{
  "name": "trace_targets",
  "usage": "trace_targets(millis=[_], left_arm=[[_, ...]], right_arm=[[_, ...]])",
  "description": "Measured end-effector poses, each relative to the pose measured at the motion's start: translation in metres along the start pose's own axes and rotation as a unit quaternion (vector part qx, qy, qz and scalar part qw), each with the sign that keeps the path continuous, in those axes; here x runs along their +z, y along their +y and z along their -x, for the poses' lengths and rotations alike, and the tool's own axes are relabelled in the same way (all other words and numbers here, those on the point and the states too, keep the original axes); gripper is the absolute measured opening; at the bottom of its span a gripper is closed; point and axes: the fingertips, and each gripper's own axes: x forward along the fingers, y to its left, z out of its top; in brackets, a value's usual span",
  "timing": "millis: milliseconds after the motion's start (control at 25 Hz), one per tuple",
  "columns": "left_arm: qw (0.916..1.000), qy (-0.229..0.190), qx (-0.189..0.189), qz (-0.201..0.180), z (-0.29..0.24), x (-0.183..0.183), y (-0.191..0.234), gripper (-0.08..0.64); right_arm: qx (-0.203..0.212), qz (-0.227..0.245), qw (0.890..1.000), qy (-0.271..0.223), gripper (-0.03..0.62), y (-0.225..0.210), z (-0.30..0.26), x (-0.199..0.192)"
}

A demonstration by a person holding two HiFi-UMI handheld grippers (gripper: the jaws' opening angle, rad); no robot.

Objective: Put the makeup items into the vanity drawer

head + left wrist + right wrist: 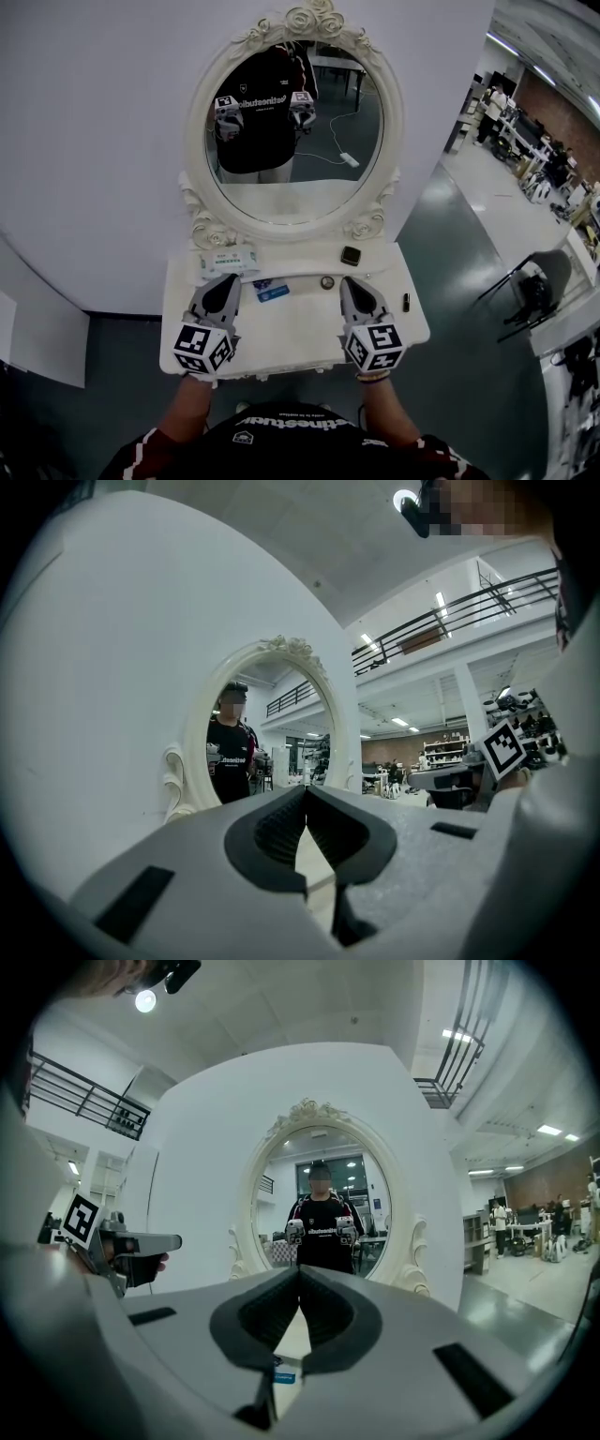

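smooth white-painted vanity top point(300, 330), glossy mirror glass point(323, 183).

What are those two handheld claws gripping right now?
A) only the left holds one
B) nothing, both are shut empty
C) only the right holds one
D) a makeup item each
B: the left gripper and the right gripper each show jaws pressed together with nothing between them.
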Motion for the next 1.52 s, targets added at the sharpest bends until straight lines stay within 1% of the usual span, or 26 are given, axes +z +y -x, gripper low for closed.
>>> trace_targets(millis=[800, 1520], left_arm=[[1.0, -0.001, 0.01, 0.002, 0.0064, -0.0008, 0.0018, 0.006], [0.9999, -0.002, 0.012, 0.01, 0.0091, -0.0018, 0.0051, 0.006]], right_arm=[[0.016, -0.002, 1.0, 0.006, 0.002, 0.0046, -0.0036, 0.0012], [0.017, -0.003, 1.0, 0.007, 0.002, 0.0067, -0.0045, 0.002]])
